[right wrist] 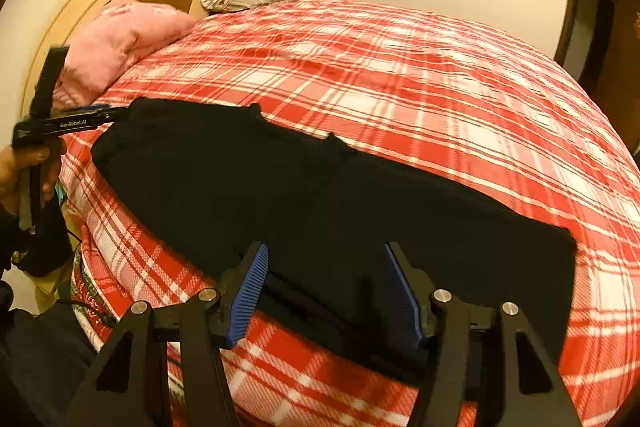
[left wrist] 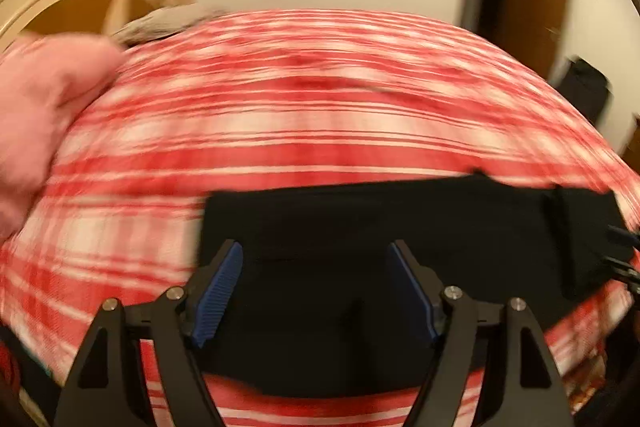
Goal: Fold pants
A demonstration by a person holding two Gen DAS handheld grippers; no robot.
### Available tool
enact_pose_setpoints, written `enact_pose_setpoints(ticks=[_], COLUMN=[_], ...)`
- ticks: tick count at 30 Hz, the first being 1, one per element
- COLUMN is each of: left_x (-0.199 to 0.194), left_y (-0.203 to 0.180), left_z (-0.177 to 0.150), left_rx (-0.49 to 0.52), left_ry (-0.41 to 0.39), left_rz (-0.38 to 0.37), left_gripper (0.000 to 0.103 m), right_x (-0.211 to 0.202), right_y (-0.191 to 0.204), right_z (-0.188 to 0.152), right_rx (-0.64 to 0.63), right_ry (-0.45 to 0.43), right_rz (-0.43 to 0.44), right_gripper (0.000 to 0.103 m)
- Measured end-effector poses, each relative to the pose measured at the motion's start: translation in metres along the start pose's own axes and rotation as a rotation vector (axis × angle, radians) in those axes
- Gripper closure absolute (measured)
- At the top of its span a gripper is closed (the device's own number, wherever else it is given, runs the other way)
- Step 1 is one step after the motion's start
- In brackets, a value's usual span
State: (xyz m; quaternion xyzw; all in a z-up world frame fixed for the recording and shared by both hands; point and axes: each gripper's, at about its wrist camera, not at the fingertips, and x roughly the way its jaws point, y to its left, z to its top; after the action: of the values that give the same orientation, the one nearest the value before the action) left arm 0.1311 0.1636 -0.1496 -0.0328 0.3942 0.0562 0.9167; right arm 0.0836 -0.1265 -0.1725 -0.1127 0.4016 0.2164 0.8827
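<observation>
Home bedrm: bed, pillow
</observation>
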Motion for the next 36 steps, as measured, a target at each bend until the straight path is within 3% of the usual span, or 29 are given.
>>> enact_pose_setpoints(ticks=[5, 9, 10, 16, 20, 25, 26, 30, 33, 34, 36], left_x=[0.012, 0.025, 0.029, 0.035, 0.029, 0.034, 0.036, 0.042, 0.037, 0.033, 0.025], left_y=[0.050, 0.060, 0.059, 0.059, 0.057, 0.062, 0.062, 0.067, 0.059, 0.058, 0.053], left_z=[-0.014, -0.023, -0.025, -0.025, -0.024, -0.023, -0.022, -0.019, -0.015, -0.015, -0.013], left_rx=[-0.144, -0.226, -0.236, -0.252, -0.230, -0.242, -0.236, -0.253, -0.200, -0.195, -0.188], left_ry=[0.021, 0.037, 0.041, 0.038, 0.043, 0.038, 0.038, 0.042, 0.052, 0.053, 0.057], left_rz=[0.016, -0.085, -0.106, -0.122, -0.110, -0.123, -0.131, -0.163, -0.151, -0.175, -0.175], left_gripper=[0.026, 0.032, 0.038, 0.040, 0.053, 0.053, 0.047, 0.044, 0.066, 0.083, 0.083], right_x=[-0.002, -0.003, -0.003, -0.004, -0.006, -0.003, -0.002, -0.001, -0.005, -0.006, -0.006], right_y=[-0.002, 0.001, 0.002, 0.002, 0.000, -0.001, -0.001, 0.000, -0.001, -0.002, -0.005], right_z=[-0.005, -0.010, -0.010, -0.015, -0.015, -0.017, -0.017, -0.019, -0.018, -0.018, -0.017], right_rx=[0.003, -0.010, -0.013, -0.013, -0.006, 0.001, 0.003, -0.001, 0.004, 0.008, 0.019], right_ry=[0.002, 0.007, 0.006, 0.001, -0.007, -0.003, -0.001, -0.001, -0.016, -0.019, -0.025], right_rz=[-0.014, -0.022, -0.021, -0.017, -0.016, -0.015, -0.013, -0.014, -0.014, -0.013, -0.013], right_gripper=[0.041, 0.040, 0.040, 0.040, 0.040, 0.040, 0.040, 0.040, 0.040, 0.040, 0.040])
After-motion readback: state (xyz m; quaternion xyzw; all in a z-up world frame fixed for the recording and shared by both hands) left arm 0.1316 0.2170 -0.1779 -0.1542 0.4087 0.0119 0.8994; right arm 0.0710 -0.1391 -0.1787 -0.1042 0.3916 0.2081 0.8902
